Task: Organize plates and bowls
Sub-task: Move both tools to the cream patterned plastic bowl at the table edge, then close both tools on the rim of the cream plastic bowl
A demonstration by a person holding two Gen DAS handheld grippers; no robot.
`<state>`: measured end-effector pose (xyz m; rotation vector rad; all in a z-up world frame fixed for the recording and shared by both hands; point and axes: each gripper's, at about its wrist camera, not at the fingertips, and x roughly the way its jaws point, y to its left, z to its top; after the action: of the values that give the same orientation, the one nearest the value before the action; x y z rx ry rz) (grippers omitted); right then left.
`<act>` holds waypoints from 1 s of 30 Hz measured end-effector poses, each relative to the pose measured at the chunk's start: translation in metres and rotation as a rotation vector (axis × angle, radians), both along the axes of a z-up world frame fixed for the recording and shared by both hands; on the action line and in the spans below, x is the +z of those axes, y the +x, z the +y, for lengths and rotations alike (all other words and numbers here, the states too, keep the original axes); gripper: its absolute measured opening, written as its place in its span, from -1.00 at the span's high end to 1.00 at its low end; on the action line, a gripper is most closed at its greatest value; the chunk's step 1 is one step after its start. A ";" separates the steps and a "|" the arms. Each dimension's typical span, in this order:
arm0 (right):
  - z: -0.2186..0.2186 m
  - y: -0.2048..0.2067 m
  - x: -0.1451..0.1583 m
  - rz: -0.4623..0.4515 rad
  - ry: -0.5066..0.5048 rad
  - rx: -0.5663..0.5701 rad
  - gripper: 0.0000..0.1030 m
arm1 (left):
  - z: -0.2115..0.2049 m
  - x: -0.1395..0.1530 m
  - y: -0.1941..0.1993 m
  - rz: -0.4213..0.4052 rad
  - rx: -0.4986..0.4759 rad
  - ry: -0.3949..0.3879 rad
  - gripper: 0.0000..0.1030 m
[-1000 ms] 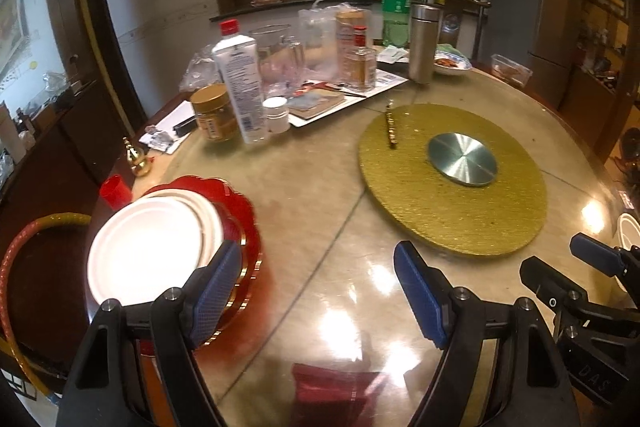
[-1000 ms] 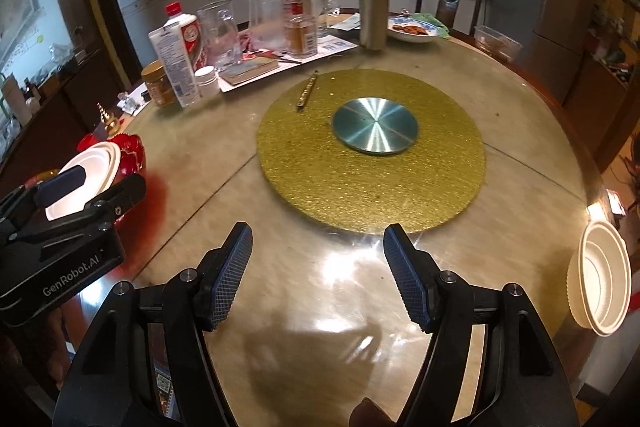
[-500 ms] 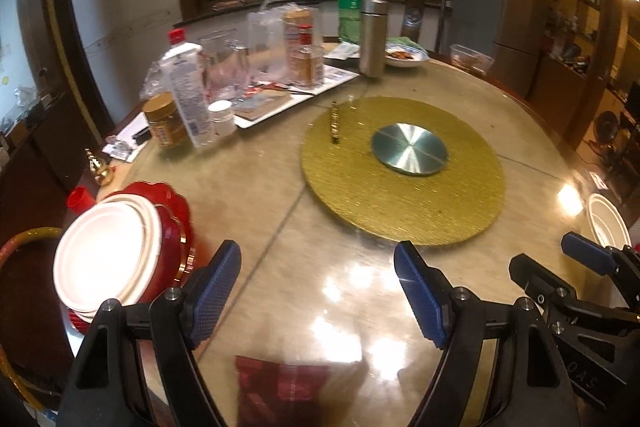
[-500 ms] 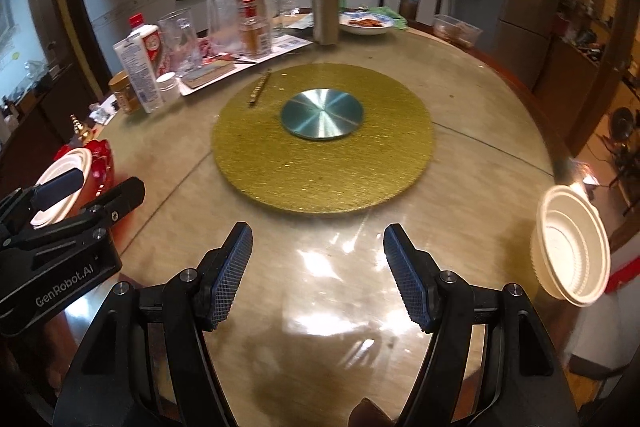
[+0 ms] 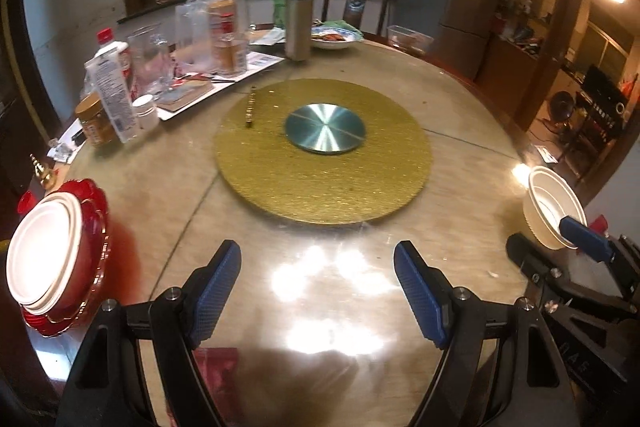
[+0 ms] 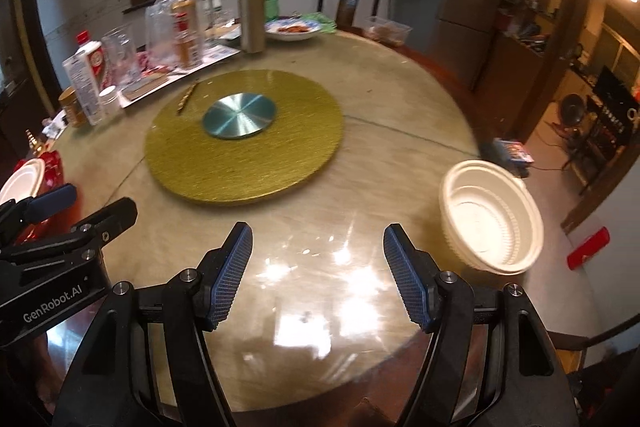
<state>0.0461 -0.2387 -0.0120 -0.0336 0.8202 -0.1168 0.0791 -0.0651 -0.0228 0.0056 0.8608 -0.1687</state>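
Note:
White paper plates [image 5: 42,251] are stacked on red scalloped plates [image 5: 94,227] at the round table's left edge, small in the right wrist view as white plates [image 6: 22,179]. A stack of white bowls [image 6: 490,217] sits at the table's right edge, also seen as bowls [image 5: 550,205] in the left wrist view. My left gripper [image 5: 318,291] hovers open over the bare near table, nothing between its blue pads. My right gripper [image 6: 318,273] is open too, empty, left of the bowls. Each gripper shows at the other view's edge.
A gold turntable [image 5: 324,151] with a steel hub [image 5: 325,127] fills the table centre; a thin stick [image 5: 251,107] lies on it. Bottles, jars, a steel flask [image 5: 298,21] and a food dish [image 5: 332,39] crowd the far left. A red packet [image 5: 218,367] lies near me.
Both views have swung right across the table. The plate stack slid toward the left edge, and the white bowls came further into view on the right. Both grippers stayed open.

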 end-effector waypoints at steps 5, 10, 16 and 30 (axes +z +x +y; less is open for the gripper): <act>-0.020 -0.005 0.007 -0.025 -0.005 -0.022 -0.34 | -0.022 0.002 0.002 -0.002 -0.022 0.012 -0.53; -0.049 -0.005 0.011 -0.039 0.012 -0.049 -0.34 | -0.050 0.004 0.011 0.002 -0.051 0.013 -0.53; -0.109 -0.011 0.019 -0.054 0.077 -0.117 -0.34 | -0.094 -0.003 0.029 0.034 -0.107 0.008 -0.53; -0.274 0.003 -0.024 0.113 0.318 -0.351 -0.34 | -0.213 -0.032 0.058 0.174 -0.255 -0.032 -0.53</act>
<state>0.0489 -0.5129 -0.0356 0.4076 0.9447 -0.3157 0.1369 -0.2778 -0.0553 0.0722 1.0302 -0.4270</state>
